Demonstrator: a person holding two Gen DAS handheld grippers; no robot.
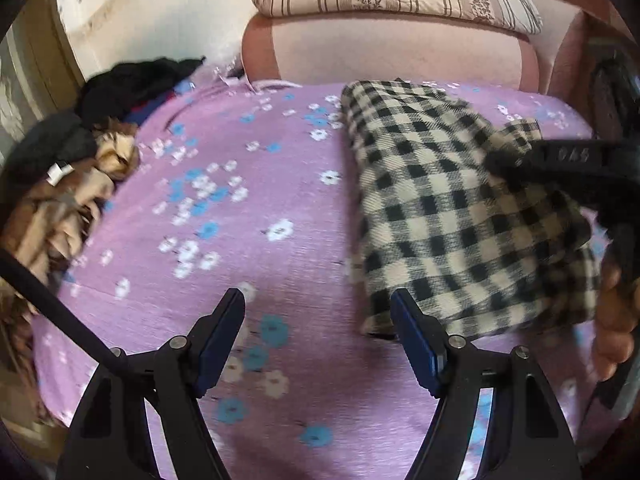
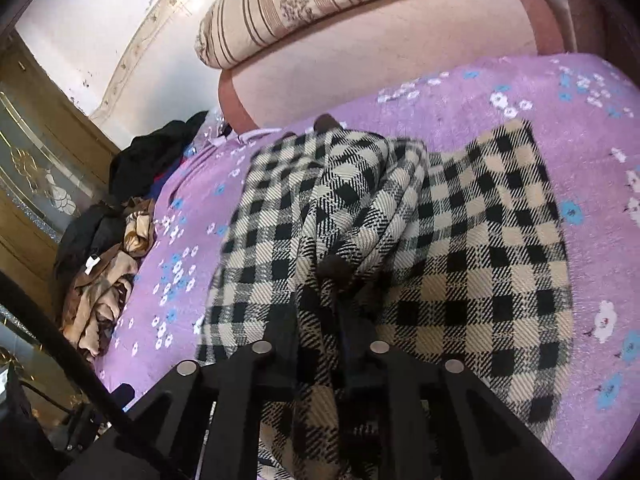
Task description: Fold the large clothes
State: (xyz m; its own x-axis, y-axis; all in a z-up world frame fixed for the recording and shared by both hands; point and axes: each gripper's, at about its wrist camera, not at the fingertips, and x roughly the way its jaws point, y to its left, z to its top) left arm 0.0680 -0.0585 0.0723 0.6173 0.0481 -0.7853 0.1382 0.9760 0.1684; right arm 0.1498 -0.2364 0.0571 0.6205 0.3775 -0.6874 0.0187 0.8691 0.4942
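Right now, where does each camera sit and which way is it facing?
Left wrist: on the left tool, angled down over the bedspread; open fingers, right tool and a hand show.
Right wrist: on the right tool, looking down at the checked garment pinched in it.
Shared: garment, bedspread, headboard, clothes pile.

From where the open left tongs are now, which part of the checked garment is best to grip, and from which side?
Probably the near left corner of the checked garment, approached from the left tongs' side. That folded edge lies flat on the purple bedsheet, free, right by the tongs' right finger. The right tongs already pinch a raised fold on the other side.
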